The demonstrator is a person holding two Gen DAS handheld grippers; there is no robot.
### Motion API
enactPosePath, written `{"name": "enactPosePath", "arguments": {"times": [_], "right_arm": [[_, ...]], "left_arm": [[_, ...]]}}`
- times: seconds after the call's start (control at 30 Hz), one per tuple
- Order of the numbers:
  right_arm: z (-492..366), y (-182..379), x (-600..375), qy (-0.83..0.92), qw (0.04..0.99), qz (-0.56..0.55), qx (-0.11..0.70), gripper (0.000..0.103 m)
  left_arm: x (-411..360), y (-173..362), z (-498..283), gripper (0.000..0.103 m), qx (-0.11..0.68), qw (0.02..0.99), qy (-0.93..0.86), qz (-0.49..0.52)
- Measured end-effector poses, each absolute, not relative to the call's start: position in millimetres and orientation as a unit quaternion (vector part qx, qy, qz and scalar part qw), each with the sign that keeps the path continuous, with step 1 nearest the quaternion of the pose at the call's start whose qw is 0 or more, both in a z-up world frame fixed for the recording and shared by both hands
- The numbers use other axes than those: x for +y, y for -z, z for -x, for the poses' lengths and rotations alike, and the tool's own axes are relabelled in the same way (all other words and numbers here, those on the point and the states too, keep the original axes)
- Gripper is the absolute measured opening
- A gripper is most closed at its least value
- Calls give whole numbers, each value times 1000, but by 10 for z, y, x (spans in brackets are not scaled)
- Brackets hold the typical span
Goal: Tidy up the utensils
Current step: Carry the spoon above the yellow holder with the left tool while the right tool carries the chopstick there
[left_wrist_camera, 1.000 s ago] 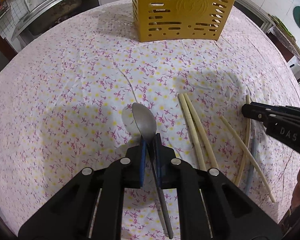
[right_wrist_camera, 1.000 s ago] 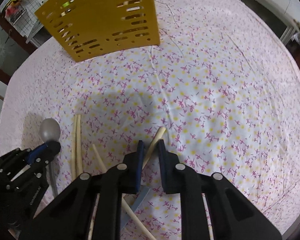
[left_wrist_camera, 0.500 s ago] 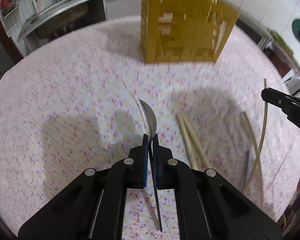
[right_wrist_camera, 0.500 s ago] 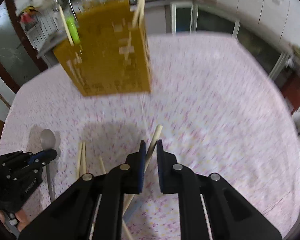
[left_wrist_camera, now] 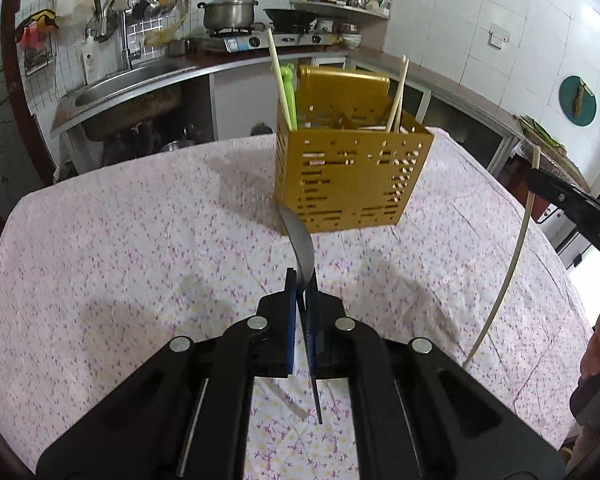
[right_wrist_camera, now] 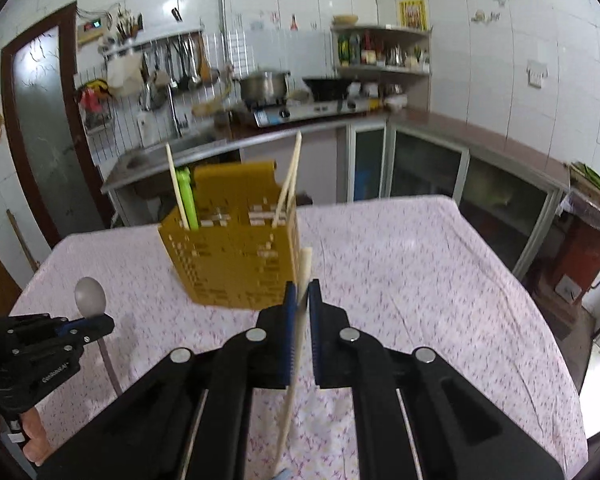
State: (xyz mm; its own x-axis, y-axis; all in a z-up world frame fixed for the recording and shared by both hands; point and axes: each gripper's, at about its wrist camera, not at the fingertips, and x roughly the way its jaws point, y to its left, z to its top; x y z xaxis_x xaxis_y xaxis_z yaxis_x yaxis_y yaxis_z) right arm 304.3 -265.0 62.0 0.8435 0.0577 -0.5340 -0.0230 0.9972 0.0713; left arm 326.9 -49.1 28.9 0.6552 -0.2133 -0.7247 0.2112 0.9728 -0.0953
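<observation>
Jaws are found closed, the left gripper (left_wrist_camera: pixel 302 280) clamped on a spoon (left_wrist_camera: pixel 300 240) and the right gripper (right_wrist_camera: pixel 302 284) on a chopstick (right_wrist_camera: pixel 305 264), both aloft before the yellow holder (left_wrist_camera: pixel 348 184) (already partly stocked), neither yet deposited.

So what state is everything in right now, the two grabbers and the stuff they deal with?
Left gripper: jaws shut on the spoon.
Spoon: held in the air, bowl forward.
Right gripper: jaws shut on a chopstick.
Chopstick: lifted, tip up.
Yellow holder: upright on the table, chopsticks and a green utensil standing inside.
</observation>
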Motion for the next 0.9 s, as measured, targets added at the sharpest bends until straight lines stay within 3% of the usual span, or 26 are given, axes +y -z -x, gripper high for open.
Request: {"name": "enactPosePath", "arguments": {"times": [0.37, 0.7, 0.9], "right_arm": [[-3161, -904, -2664, -23, 972, -40, 232, 6], [-3762, -1707, -2708, -35, 983, -66, 167, 6], [-4206, -1858, -2585, -43, 989, -61, 126, 6]], "left_arm": [[-551, -719, -3479, 3, 364, 923, 121, 7], [-714, -1563, -4195, 3, 285, 952, 110, 9], [-824, -1598, -4542, 3, 230, 968, 99, 3]]}}
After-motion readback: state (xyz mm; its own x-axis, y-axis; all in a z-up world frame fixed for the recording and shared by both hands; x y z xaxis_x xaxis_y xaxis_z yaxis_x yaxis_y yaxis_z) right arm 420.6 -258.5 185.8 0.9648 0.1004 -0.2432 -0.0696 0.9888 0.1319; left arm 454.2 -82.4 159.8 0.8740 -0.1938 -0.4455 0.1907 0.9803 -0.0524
